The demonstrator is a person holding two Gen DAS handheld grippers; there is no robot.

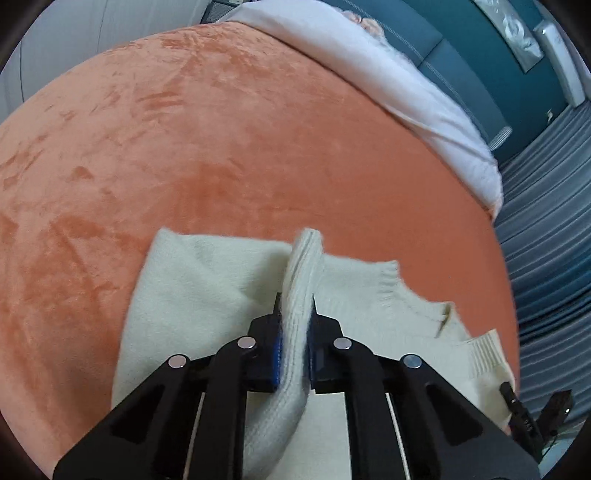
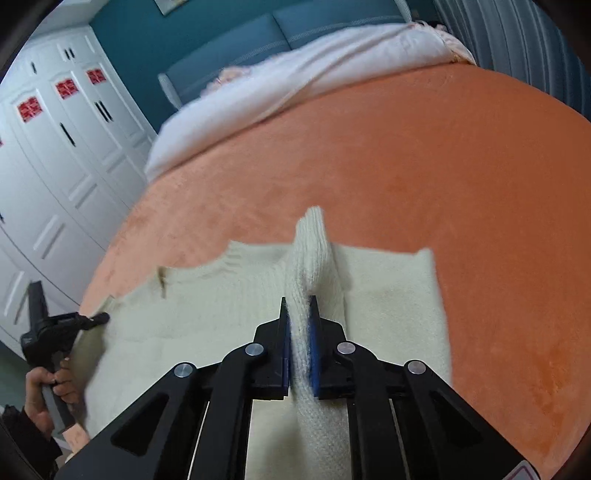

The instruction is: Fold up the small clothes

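Observation:
A cream knit sweater (image 1: 207, 295) lies on the orange bedspread (image 1: 221, 147), its ribbed collar to the right in the left wrist view. My left gripper (image 1: 294, 308) is shut on a ribbed edge of the sweater (image 1: 303, 266), which stands up between the fingers. My right gripper (image 2: 298, 308) is shut on another ribbed edge of the same sweater (image 2: 314, 243), raised above the flat cream cloth (image 2: 391, 295). The left gripper (image 2: 99, 317) also shows at the left of the right wrist view, held in a hand.
The orange bedspread (image 2: 443, 166) stretches far ahead. White bedding (image 1: 406, 92) lies at the head of the bed against a blue headboard (image 2: 332, 22). White wardrobe doors (image 2: 55, 166) stand to the left. The bed edge (image 1: 506, 258) drops to a striped floor.

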